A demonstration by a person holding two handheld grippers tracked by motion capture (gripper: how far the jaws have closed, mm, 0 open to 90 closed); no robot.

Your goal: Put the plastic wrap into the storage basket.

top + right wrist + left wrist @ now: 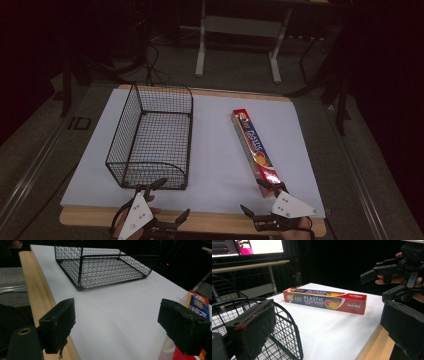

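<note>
Wire basket (152, 137) at 10 o'clock on white board (215, 150); plastic-wrap box (255, 146) at 3 o'clock, lying flat. L gripper (170, 200) at 7, jaws spread, empty. R gripper (260, 197) at 5, jaws spread, one seemingly beside box's near end.

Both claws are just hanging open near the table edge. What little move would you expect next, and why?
Probably the right gripper edges toward the near end of the plastic wrap box and brings its open jaws around it. That end lies right beside it, nothing is held, and the wire basket looks empty, a likely place for the box. The left gripper is open near the basket.
</note>
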